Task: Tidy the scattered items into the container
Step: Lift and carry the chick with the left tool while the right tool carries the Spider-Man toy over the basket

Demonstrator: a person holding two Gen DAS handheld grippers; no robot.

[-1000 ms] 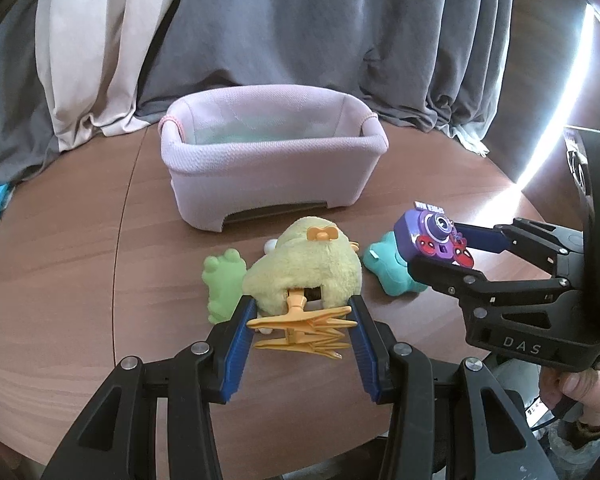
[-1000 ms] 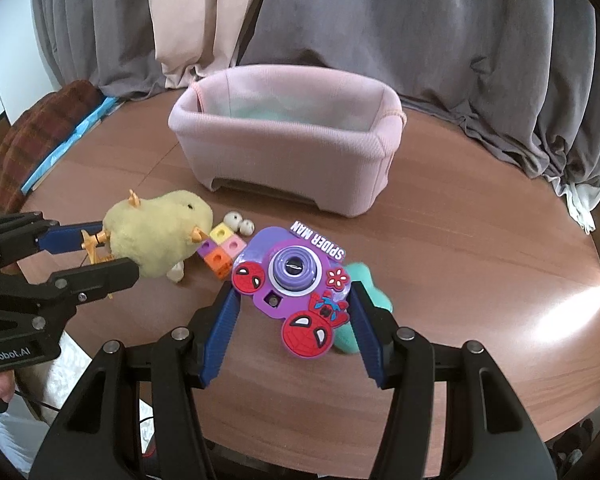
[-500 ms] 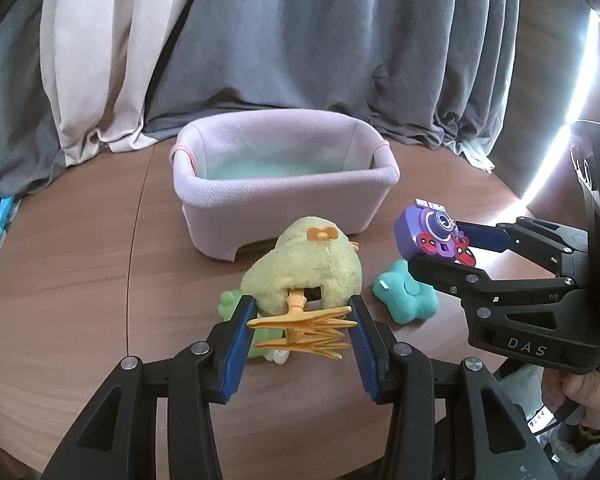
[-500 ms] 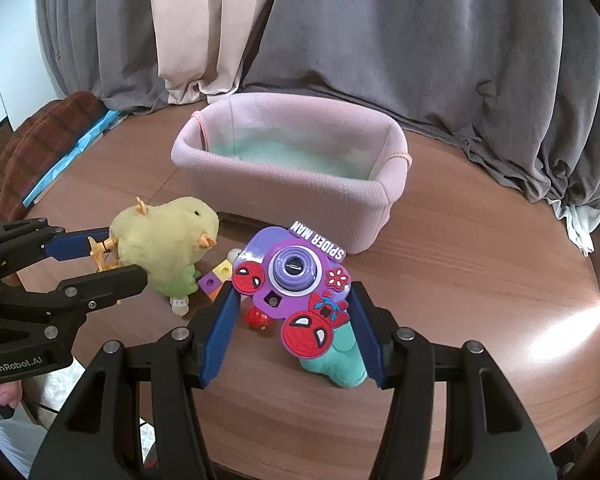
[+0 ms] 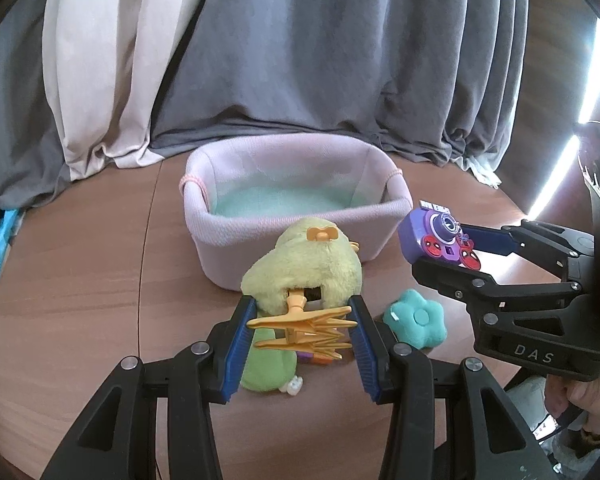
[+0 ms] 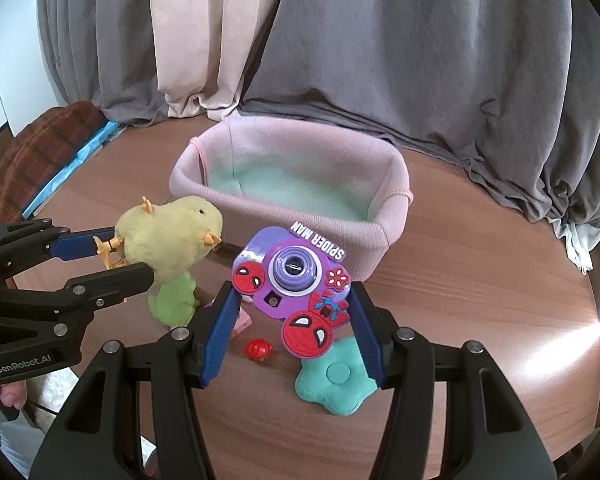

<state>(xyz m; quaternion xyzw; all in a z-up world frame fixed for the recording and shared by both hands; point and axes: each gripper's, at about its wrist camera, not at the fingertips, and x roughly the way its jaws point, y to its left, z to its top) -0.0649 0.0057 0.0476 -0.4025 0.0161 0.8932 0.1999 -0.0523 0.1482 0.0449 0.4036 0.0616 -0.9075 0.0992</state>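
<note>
While left tool [image 5: 300, 330] clamps chick [image 5: 304, 264] feet, right tool [image 6: 292, 316] grips camera [image 6: 294, 276], seemingly short of basket [image 6: 388, 220].

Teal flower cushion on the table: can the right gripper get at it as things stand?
Probably not yet. The right gripper is shut on the purple toy camera, so its jaws are full. The teal flower cushion lies uncovered on the table just below, so access looks free once the camera is dropped.
</note>
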